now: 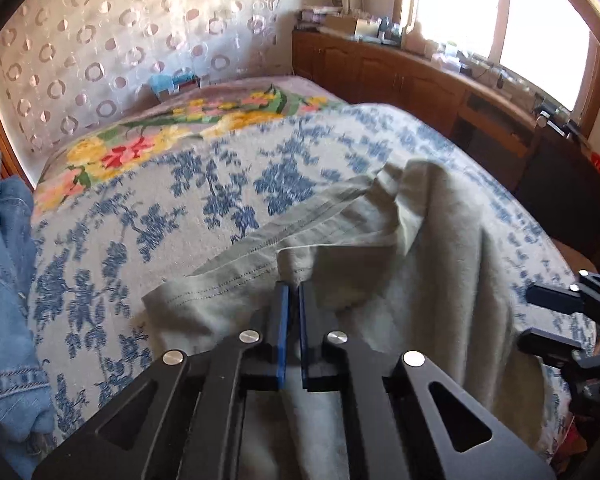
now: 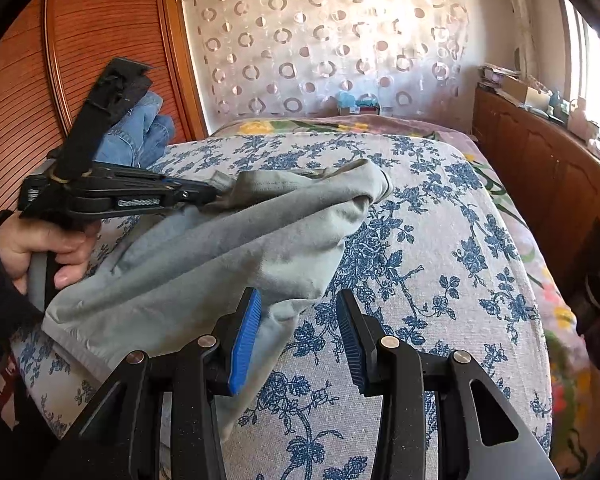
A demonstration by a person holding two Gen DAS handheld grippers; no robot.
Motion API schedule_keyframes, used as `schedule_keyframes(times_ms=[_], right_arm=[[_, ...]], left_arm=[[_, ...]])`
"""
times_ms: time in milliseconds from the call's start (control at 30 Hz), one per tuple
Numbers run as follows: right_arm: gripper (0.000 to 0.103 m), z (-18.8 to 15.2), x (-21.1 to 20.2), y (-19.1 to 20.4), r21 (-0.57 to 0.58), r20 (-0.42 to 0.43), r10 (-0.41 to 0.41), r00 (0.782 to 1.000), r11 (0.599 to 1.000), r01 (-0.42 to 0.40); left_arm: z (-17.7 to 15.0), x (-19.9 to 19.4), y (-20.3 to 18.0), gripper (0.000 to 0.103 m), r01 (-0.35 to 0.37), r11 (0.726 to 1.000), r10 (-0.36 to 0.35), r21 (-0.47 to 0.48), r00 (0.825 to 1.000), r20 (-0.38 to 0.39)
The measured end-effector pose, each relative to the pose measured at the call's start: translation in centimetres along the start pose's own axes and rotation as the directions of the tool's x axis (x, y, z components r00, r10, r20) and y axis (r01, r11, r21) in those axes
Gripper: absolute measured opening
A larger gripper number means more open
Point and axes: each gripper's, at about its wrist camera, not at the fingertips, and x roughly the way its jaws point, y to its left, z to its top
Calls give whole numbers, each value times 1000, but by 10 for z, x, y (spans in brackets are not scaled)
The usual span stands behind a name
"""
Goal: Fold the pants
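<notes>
- The left hand-held gripper (image 1: 293,292) has its blue-padded jaws drawn narrow, pinching a fold of the grey-green pants (image 1: 380,248) at 6 o'clock of the left wrist view.
- From the right wrist view that same left hand-held gripper (image 2: 216,196) sits at 9 o'clock, its tips buried in bunched fabric near the top edge of the pants (image 2: 228,248), lifting it off the bed; the person's hand (image 2: 40,248) wraps its handle.
- The right hand-held gripper (image 2: 298,334) stands wide, nothing between its jaws; its left blue pad (image 2: 245,336) lies just beside, perhaps touching, the lower right edge of the pants, while the other pad hangs over bare bedspread.
- In the left wrist view the right hand-held gripper (image 1: 556,316) shows at 3 o'clock, jaws apart, at the right edge of the cloth.
- The pants lie on the blue-flowered bedspread (image 2: 440,240), draped from the lifted pinch at 9 o'clock down to 6 o'clock, a stitched seam (image 1: 260,244) running across the left wrist view.
- A heap of blue denim (image 2: 140,136) sits at 10 o'clock, against the wooden panel (image 2: 92,40).
- A bright floral blanket (image 1: 148,148) covers the far end of the bed at 11 o'clock.
</notes>
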Motion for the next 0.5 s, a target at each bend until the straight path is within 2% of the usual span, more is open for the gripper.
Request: schedule_keyframes(times_ms=[67,233,433,500], right_arm=[[41,-1,0,-1,1,-1,2,1000,1000,-2],[41,0,0,-2,2,-3,1,1000,1000,-1],[41,1,2,-2,-1,-7,0,1000,1000,0],[41,2,2,-2,-4,-9,1,1000,1000,-1]], left_arm=[[-2,-14,3,5,2,1000,-2,-11,999,36],[0,-44,29,5,-38,996,47,-78,992,117],[3,-43,62,5,-110,985,123,-134,988,93],[-1,-37,68,5,-99,984,111,-147,991,80]])
